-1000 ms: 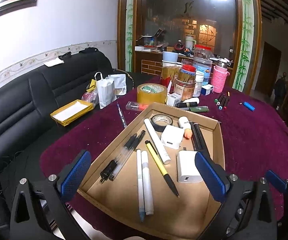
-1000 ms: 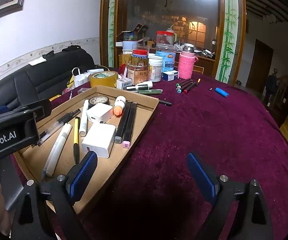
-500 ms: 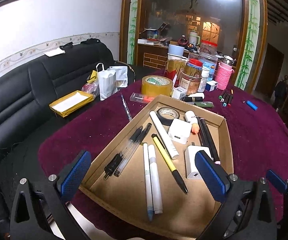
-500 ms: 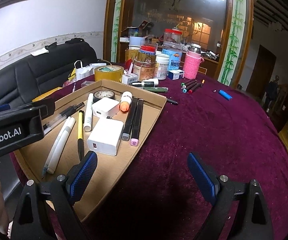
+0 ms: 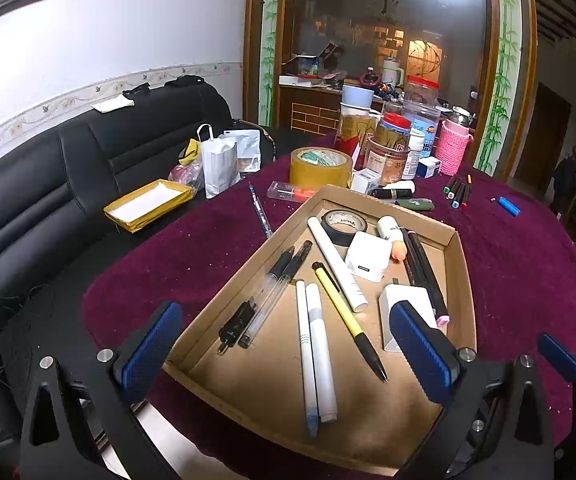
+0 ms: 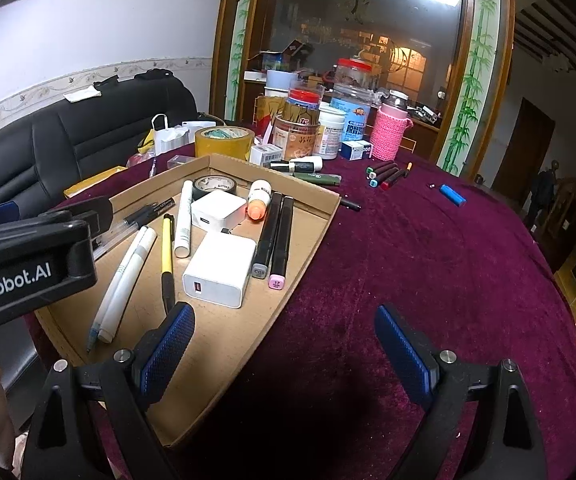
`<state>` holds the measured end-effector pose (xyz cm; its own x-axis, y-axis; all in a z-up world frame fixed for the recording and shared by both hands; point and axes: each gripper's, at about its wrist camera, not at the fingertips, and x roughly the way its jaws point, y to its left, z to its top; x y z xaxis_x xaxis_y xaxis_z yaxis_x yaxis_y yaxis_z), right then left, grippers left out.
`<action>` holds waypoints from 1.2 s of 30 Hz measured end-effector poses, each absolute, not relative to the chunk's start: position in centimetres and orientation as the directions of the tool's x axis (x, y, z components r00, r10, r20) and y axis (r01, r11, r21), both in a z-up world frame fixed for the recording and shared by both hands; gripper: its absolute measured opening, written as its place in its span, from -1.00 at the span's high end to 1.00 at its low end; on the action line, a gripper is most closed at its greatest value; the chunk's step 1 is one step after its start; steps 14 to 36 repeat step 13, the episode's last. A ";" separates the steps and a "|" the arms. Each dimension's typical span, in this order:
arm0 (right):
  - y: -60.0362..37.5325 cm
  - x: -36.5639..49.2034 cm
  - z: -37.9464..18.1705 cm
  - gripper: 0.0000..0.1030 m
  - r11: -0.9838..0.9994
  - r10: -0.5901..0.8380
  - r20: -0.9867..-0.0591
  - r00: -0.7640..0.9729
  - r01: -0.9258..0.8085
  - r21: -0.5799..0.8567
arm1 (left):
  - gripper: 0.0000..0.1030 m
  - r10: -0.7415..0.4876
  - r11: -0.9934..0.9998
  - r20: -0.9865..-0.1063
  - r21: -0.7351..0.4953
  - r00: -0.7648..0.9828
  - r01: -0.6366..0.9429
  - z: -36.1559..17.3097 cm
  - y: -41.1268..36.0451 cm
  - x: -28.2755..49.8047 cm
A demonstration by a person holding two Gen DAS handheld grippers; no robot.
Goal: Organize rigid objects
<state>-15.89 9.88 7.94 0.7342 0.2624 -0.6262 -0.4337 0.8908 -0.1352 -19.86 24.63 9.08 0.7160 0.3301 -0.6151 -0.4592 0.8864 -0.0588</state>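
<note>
A shallow cardboard tray (image 5: 460,280) (image 6: 320,216) lies on the purple table. In it are white pens (image 5: 316,344), a yellow pen (image 5: 344,312), black pens (image 5: 263,296), two white chargers (image 6: 219,268), a roll of black tape (image 5: 344,222), a small orange-tipped bottle (image 6: 259,200) and two black markers (image 6: 275,236). My left gripper (image 5: 283,352) hangs open above the tray's near end, holding nothing. My right gripper (image 6: 283,356) stands open over the tray's right wall and the cloth. Loose markers (image 6: 386,172) and a blue lighter (image 6: 452,195) lie farther back.
Jars, a pink-sleeved bottle (image 6: 390,132) and a brown tape roll (image 5: 320,168) crowd the table's back. A loose pen (image 5: 259,212) lies left of the tray. A black sofa (image 5: 47,184) with bags and a yellow box (image 5: 147,204) stands to the left.
Both grippers have drawn slightly upward and back, so the tray and table sit lower and farther in view. Both stay open; nothing in the tray has moved.
</note>
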 end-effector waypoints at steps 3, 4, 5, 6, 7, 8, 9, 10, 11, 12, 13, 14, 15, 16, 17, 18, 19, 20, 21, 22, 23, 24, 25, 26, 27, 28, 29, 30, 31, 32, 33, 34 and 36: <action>9.9 -15.9 7.9 -0.82 0.891 0.260 -0.628 0.734 -0.432 -0.136 | -1.00 0.331 0.888 -0.614 -0.055 0.716 -0.457 9.1 24.6 -19.9; 9.9 -15.8 7.9 -0.82 0.892 0.259 -0.628 0.733 -0.431 -0.135 | -1.00 0.330 0.888 -0.615 -0.055 0.717 -0.456 9.1 24.5 -19.9; 9.8 -15.8 7.9 -0.82 0.893 0.258 -0.629 0.734 -0.429 -0.135 | -1.00 0.329 0.890 -0.615 -0.052 0.717 -0.454 9.1 24.4 -20.0; 9.8 -15.8 7.9 -0.82 0.894 0.257 -0.629 0.734 -0.428 -0.134 | -1.00 0.329 0.891 -0.616 -0.050 0.716 -0.452 9.1 24.4 -20.0; 9.8 -15.8 7.9 -0.82 0.894 0.256 -0.629 0.734 -0.427 -0.135 | -1.00 0.328 0.892 -0.617 -0.048 0.716 -0.450 9.1 24.4 -20.0; 9.8 -15.7 7.9 -0.82 0.895 0.254 -0.630 0.734 -0.426 -0.136 | -1.00 0.329 0.892 -0.618 -0.045 0.714 -0.450 9.2 24.3 -20.0; 9.8 -15.7 7.9 -0.82 0.895 0.251 -0.631 0.734 -0.425 -0.137 | -1.00 0.329 0.892 -0.617 -0.046 0.715 -0.450 9.2 24.3 -20.0; 9.8 -15.7 7.9 -0.82 0.895 0.249 -0.633 0.733 -0.424 -0.140 | -1.00 0.328 0.892 -0.617 -0.047 0.716 -0.449 9.2 24.3 -20.0; 9.8 -15.7 7.9 -0.82 0.894 0.245 -0.634 0.733 -0.424 -0.144 | -1.00 0.330 0.891 -0.617 -0.046 0.714 -0.451 9.2 24.3 -20.0; 9.8 -15.6 7.9 -0.82 0.894 0.240 -0.635 0.734 -0.422 -0.150 | -1.00 0.329 0.891 -0.618 -0.046 0.714 -0.451 9.2 24.3 -19.9; 9.8 -15.6 7.9 -0.82 0.894 0.240 -0.635 0.734 -0.422 -0.150 | -1.00 0.326 0.892 -0.620 -0.048 0.713 -0.450 9.2 24.2 -20.0; 9.8 -15.6 7.9 -0.82 0.894 0.240 -0.635 0.734 -0.422 -0.150 | -1.00 0.326 0.892 -0.620 -0.048 0.713 -0.450 9.2 24.2 -20.0; 9.8 -15.6 7.9 -0.82 0.894 0.240 -0.635 0.734 -0.422 -0.150 | -1.00 0.326 0.892 -0.620 -0.048 0.713 -0.450 9.2 24.2 -20.0; 9.8 -15.6 7.9 -0.82 0.894 0.240 -0.635 0.734 -0.422 -0.150 | -1.00 0.326 0.892 -0.620 -0.048 0.713 -0.450 9.2 24.2 -20.0; 9.8 -15.6 7.9 -0.82 0.894 0.240 -0.635 0.734 -0.422 -0.150 | -1.00 0.326 0.892 -0.620 -0.048 0.713 -0.450 9.2 24.2 -20.0; 9.8 -15.6 7.9 -0.82 0.894 0.240 -0.635 0.734 -0.422 -0.150 | -1.00 0.326 0.892 -0.620 -0.048 0.713 -0.450 9.2 24.2 -20.0; 9.8 -15.6 7.9 -0.82 0.894 0.240 -0.635 0.734 -0.422 -0.150 | -1.00 0.326 0.892 -0.620 -0.048 0.713 -0.450 9.2 24.2 -20.0; 9.8 -15.6 7.9 -0.82 0.894 0.240 -0.635 0.734 -0.422 -0.150 | -1.00 0.326 0.892 -0.620 -0.048 0.713 -0.450 9.2 24.2 -20.0; 9.8 -15.6 7.9 -0.82 0.894 0.240 -0.635 0.734 -0.422 -0.150 | -1.00 0.326 0.892 -0.620 -0.048 0.713 -0.450 9.2 24.2 -20.0; 9.8 -15.6 7.9 -0.82 0.894 0.240 -0.635 0.734 -0.422 -0.150 | -1.00 0.326 0.892 -0.620 -0.048 0.713 -0.450 9.2 24.2 -20.0; 9.8 -15.6 7.9 -0.82 0.894 0.240 -0.635 0.734 -0.422 -0.150 | -1.00 0.326 0.892 -0.620 -0.048 0.713 -0.450 9.2 24.2 -20.0; 9.8 -15.6 7.9 -0.82 0.894 0.240 -0.635 0.734 -0.422 -0.150 | -1.00 0.326 0.892 -0.620 -0.048 0.713 -0.450 9.2 24.2 -20.0; 9.8 -15.6 7.9 -0.82 0.894 0.240 -0.635 0.734 -0.422 -0.150 | -1.00 0.326 0.892 -0.620 -0.048 0.713 -0.450 9.2 24.2 -20.0; 9.8 -15.6 7.9 -0.82 0.894 0.240 -0.635 0.734 -0.422 -0.150 | -1.00 0.326 0.892 -0.620 -0.048 0.713 -0.450 9.2 24.2 -20.0; 9.8 -15.6 7.9 -0.82 0.894 0.240 -0.635 0.734 -0.422 -0.150 | -1.00 0.326 0.892 -0.620 -0.048 0.713 -0.450 9.2 24.2 -20.0; 9.8 -15.6 7.9 -0.82 0.894 0.240 -0.635 0.734 -0.422 -0.150 | -1.00 0.326 0.892 -0.620 -0.048 0.713 -0.450 9.2 24.2 -20.0; 9.8 -15.6 7.9 -0.82 0.894 0.240 -0.635 0.734 -0.422 -0.150 | -1.00 0.326 0.892 -0.620 -0.048 0.713 -0.450 9.2 24.2 -20.0; 9.8 -15.6 7.9 -0.82 0.894 0.240 -0.635 0.734 -0.422 -0.150 | -1.00 0.326 0.892 -0.620 -0.048 0.713 -0.450 9.2 24.2 -20.0; 9.8 -15.6 7.9 -0.82 0.894 0.240 -0.635 0.734 -0.422 -0.150 | -1.00 0.326 0.892 -0.620 -0.048 0.713 -0.450 9.2 24.2 -20.0; 9.8 -15.6 7.9 -0.82 0.894 0.240 -0.635 0.734 -0.422 -0.150 | -1.00 0.326 0.892 -0.620 -0.048 0.713 -0.450 9.2 24.2 -20.0; 9.8 -15.6 7.9 -0.82 0.894 0.240 -0.635 0.734 -0.422 -0.150 | -1.00 0.326 0.892 -0.620 -0.048 0.713 -0.450 9.2 24.2 -20.0; 9.8 -15.6 7.9 -0.82 0.894 0.240 -0.635 0.734 -0.422 -0.150 | -1.00 0.326 0.892 -0.620 -0.048 0.713 -0.450 9.2 24.2 -20.0; 9.8 -15.6 7.9 -0.82 0.894 0.240 -0.635 0.734 -0.422 -0.150 | -1.00 0.326 0.892 -0.620 -0.048 0.713 -0.450 9.2 24.2 -20.0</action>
